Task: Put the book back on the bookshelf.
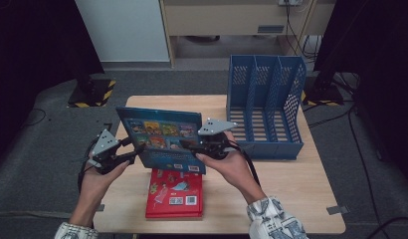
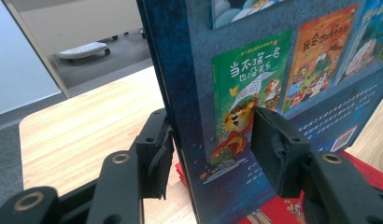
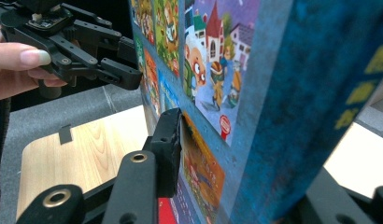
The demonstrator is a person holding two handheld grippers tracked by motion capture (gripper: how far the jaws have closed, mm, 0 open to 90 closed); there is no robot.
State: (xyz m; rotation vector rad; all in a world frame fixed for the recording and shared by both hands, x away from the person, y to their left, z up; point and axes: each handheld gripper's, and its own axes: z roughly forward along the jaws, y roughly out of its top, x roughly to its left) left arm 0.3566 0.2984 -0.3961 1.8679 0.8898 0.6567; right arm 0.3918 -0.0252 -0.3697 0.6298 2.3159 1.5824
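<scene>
We note left gripper (image 2: 206, 149) clamped on blue book's (image 1: 162, 139) left edge | right gripper (image 1: 192, 145) clamped on right edge | book above red book (image 1: 174, 195) | blue file rack (image 1: 265, 107) near.

Left tongs (image 1: 135, 152) and right tongs (image 1: 188, 145) both clamped, raised level.

Blue file rack (image 1: 265, 107) with three slots, far right on wooden table (image 1: 301, 184); red book (image 1: 174, 194) lying flat, near centre.
</scene>
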